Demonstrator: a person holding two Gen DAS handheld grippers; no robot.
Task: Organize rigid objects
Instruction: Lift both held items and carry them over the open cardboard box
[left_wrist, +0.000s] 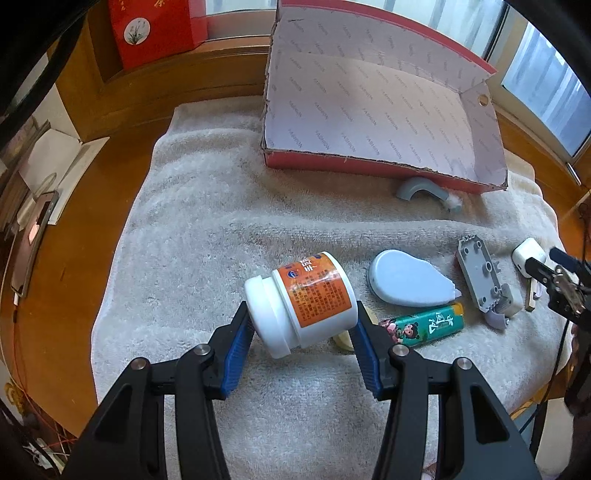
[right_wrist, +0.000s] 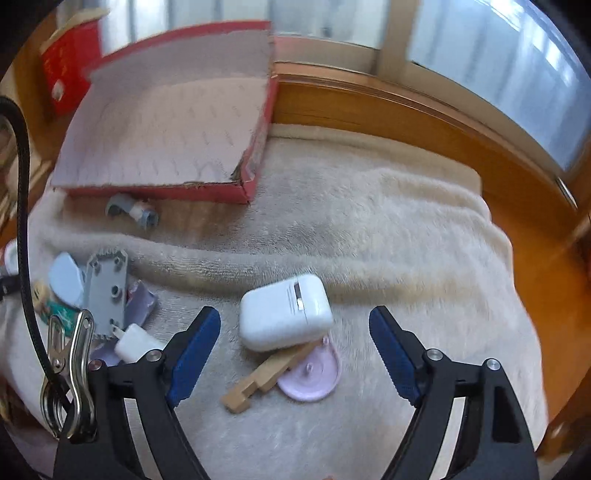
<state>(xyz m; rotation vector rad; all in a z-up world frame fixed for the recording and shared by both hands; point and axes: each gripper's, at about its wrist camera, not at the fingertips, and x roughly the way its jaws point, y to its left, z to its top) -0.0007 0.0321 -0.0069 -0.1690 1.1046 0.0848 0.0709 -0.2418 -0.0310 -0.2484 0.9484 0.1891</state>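
The left gripper (left_wrist: 301, 328) is clamped on a white jar (left_wrist: 299, 301), tilted with its lid toward the near left, above the towel (left_wrist: 184, 221). The empty red box (left_wrist: 369, 110) lies far and slightly right of it. The right gripper (right_wrist: 295, 325), jaws wide apart, hovers over a white case (right_wrist: 286, 312) lying between its fingers.

bright daylight comes through the windows (left_wrist: 546, 81) at the back, with soft shadows on the towel (left_wrist: 192, 221). the left view is sharp; the right view is motion-blurred. both bend strongly toward dark corners.
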